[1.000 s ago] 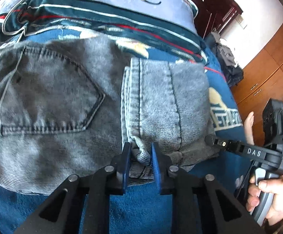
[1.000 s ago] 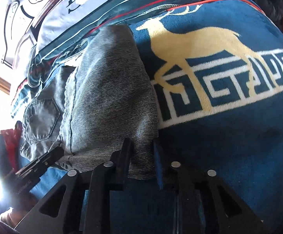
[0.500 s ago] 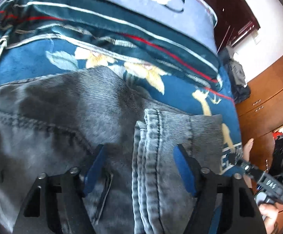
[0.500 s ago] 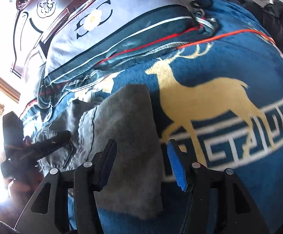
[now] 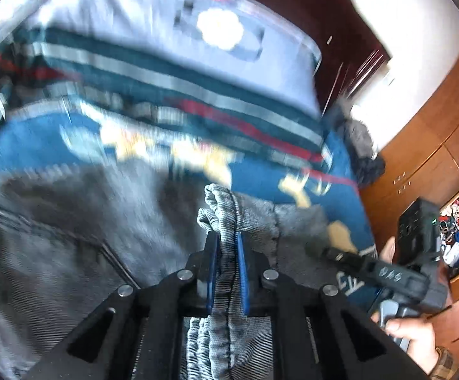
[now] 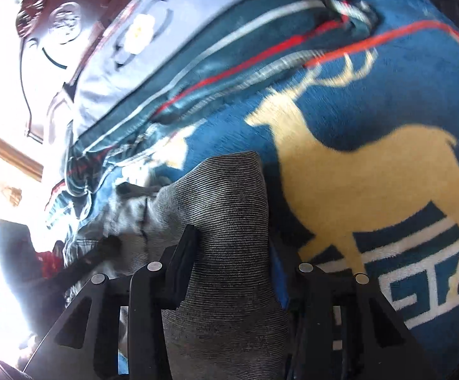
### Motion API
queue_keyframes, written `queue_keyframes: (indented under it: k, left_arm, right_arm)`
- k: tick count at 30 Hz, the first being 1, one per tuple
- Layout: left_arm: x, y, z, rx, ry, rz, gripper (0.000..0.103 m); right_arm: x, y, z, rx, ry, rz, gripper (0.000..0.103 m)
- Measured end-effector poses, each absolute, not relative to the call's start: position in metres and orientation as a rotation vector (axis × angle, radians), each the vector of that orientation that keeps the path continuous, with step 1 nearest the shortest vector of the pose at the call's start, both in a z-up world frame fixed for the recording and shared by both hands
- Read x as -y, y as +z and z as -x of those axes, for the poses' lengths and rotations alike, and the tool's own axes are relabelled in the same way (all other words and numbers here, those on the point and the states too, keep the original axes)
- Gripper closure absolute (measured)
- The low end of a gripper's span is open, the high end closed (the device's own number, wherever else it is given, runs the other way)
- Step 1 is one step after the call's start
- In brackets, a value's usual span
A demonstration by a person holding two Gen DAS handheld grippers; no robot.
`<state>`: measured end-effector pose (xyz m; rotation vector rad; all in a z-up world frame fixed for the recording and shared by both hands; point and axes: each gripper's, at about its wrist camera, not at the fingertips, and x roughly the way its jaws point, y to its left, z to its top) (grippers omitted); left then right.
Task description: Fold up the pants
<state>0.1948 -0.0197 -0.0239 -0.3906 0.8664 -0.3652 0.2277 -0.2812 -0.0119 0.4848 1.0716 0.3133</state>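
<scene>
Grey denim pants lie partly folded on a blue blanket. My left gripper is shut on the bunched hem and seam of the folded leg, which sticks up between the blue pads. My right gripper straddles the folded leg's grey fabric; the jaws stand fairly wide with thick cloth filling the gap. The right gripper also shows at the right of the left wrist view, in a hand.
A pale pillow and a striped dark-green quilt lie at the bed's head. A dark wooden headboard is behind. Brown wooden cabinets stand to the right, with dark clothes heaped by the bed.
Both grippers were open over the folded leg half a second ago. The left has closed on the hem; the right jaws have narrowed around the fold. Both views are blurred by motion.
</scene>
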Motion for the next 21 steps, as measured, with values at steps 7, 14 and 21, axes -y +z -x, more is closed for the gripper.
queue_keyframes:
  k: [7,14,21]
  left_arm:
    - [0.013,-0.067,-0.207,-1.026,-0.243,0.3,0.085]
    - [-0.014,-0.031,-0.186,-0.959,-0.267,0.371,0.083]
    - [0.019,-0.022,-0.144,-0.99,-0.388,0.288,0.083]
  right_arm:
    - [0.247,-0.028,-0.239,-1.127,0.265,-0.256,0.049]
    - [0.25,0.004,-0.211,-1.04,0.275,-0.185,0.046]
    - [0.262,0.013,-0.152,-1.06,0.274,-0.223,0.047]
